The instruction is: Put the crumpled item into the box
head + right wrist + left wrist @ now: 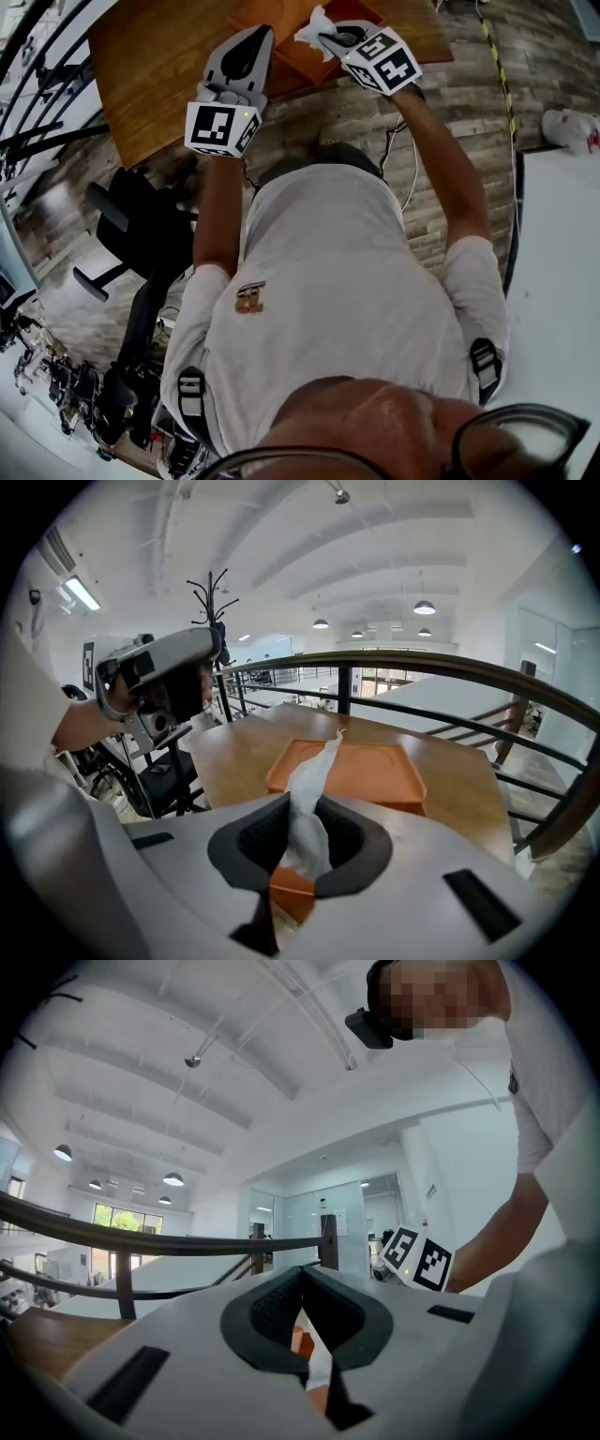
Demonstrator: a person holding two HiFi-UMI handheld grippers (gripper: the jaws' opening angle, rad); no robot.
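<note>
Wooden table (159, 66), orange box (366, 766) on it. Right gripper (305, 822) is pinching the crumpled tissue (311, 775) over the box's near edge. Left gripper (302, 1274) is pressed together, empty. Tissue looks featherlight and squishy, so grab it anywhere.

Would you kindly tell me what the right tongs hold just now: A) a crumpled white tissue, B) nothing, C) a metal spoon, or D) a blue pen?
A: the right gripper view shows the crumpled white tissue pinched between the right tongs, with the orange box beyond.
</note>
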